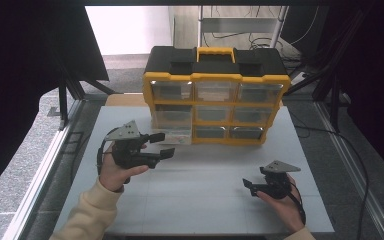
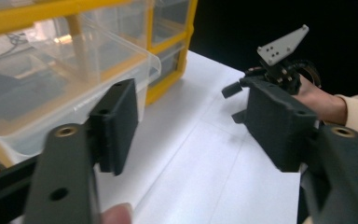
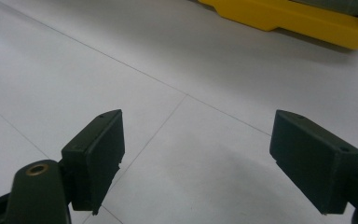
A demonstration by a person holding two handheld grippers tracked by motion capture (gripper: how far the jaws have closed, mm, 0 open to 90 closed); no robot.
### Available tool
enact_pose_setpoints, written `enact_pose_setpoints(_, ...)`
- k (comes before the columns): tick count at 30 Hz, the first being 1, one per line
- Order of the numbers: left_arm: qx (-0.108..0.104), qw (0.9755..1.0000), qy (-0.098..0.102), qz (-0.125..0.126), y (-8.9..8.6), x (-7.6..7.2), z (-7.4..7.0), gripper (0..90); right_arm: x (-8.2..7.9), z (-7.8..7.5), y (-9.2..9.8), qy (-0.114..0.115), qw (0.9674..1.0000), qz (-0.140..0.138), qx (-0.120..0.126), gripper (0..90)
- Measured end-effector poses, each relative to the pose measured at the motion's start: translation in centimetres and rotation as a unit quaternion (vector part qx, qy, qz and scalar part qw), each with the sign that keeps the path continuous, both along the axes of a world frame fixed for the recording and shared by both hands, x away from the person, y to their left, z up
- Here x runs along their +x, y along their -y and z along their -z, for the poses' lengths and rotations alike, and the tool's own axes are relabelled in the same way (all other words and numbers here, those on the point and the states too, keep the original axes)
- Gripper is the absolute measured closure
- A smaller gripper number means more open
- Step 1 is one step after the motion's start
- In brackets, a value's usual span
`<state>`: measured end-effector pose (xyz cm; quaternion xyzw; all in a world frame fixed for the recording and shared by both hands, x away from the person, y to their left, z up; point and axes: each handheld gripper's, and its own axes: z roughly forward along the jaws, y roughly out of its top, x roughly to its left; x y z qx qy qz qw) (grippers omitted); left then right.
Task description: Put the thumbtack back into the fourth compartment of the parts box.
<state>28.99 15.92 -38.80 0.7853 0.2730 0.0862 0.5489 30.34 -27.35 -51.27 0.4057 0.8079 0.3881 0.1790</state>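
While I keep the left gripper [image 1: 161, 145] raised near the organizer's lower left corner, its jaws stand apart with nothing between the pads, and the clear drawer [image 2: 70, 79] I am after lies just ahead of them. In the left gripper view that drawer is pulled partway out of the yellow-and-black drawer organizer [image 1: 215, 95], its rounded front lip passing just behind the left pad [image 2: 119, 123], so the fingers sit in front of and slightly to the table side of it; its long axis runs back into the cabinet. I judge the coming move turns on swinging the jaws across that front lip, and the left hand is plainly the nearer one. The drawer looks empty from here, though its clear walls blur things; the other drawers in the organizer are shut, and I cannot make out any contents. Farther right, the right gripper [image 1: 252, 187] rests low on the white table [image 1: 205, 200], well apart from the organizer, jaws spread wide over bare tabletop, gripping nothing.
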Motion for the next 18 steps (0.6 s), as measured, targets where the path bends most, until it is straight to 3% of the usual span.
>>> enact_pose_setpoints(13, 0.021, 0.9994, -0.025, 0.006, 0.9, 0.0, 1.8, 37.7, 0.0, 0.0, 0.0, 0.000, 1.0000, -0.002, 0.001, 18.1)
enact_pose_setpoints(18, 0.034, 0.9987, -0.036, -0.005, 0.6, -0.6, 3.1, 37.5, 0.0, 0.0, 0.0, -0.001, 1.0000, -0.002, 0.002, 18.1)
